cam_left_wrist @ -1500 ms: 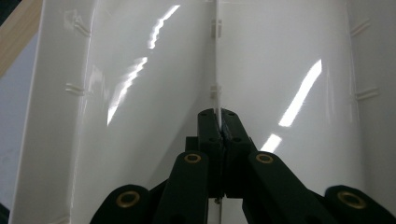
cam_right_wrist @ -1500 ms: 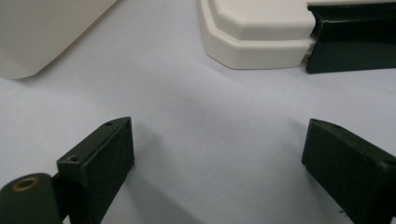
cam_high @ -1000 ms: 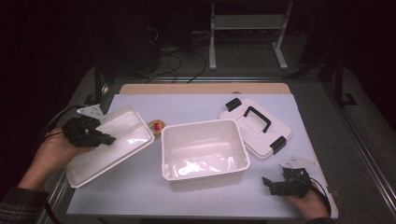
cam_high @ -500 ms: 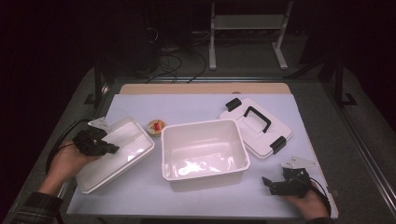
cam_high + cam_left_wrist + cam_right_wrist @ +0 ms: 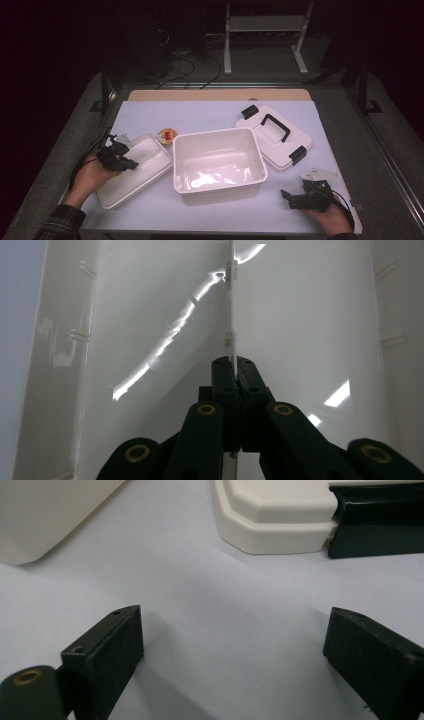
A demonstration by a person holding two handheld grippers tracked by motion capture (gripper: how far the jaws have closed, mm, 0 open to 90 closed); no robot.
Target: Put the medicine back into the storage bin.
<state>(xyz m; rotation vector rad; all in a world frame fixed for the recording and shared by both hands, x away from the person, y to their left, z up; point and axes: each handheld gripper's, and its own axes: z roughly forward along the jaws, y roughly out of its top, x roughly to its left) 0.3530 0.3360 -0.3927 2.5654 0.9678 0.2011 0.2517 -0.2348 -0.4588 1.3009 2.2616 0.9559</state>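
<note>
A shallow white tray (image 5: pixel 142 172) lies left of the deep white box (image 5: pixel 218 162), tilted slightly toward it. My left gripper (image 5: pixel 119 158) is over the tray's left end. In the left gripper view my left gripper (image 5: pixel 234 365) is shut on a thin upright rib (image 5: pixel 232 300) that runs down the middle of the tray (image 5: pixel 310 315). My right gripper (image 5: pixel 296 198) rests low on the mat at the front right. In its own view my right gripper (image 5: pixel 235 630) stands open with bare mat between the jaws.
A white lid (image 5: pixel 274 135) with a black handle and black latches lies behind the box on the right; the right gripper view shows the lid (image 5: pixel 280 515) and a latch (image 5: pixel 380 520) close ahead. A small round red and yellow thing (image 5: pixel 167 135) sits between tray and box.
My left hand has come down and toward the front with the tray, which now sits lower and flatter beside the box. The right hand has stayed put.
</note>
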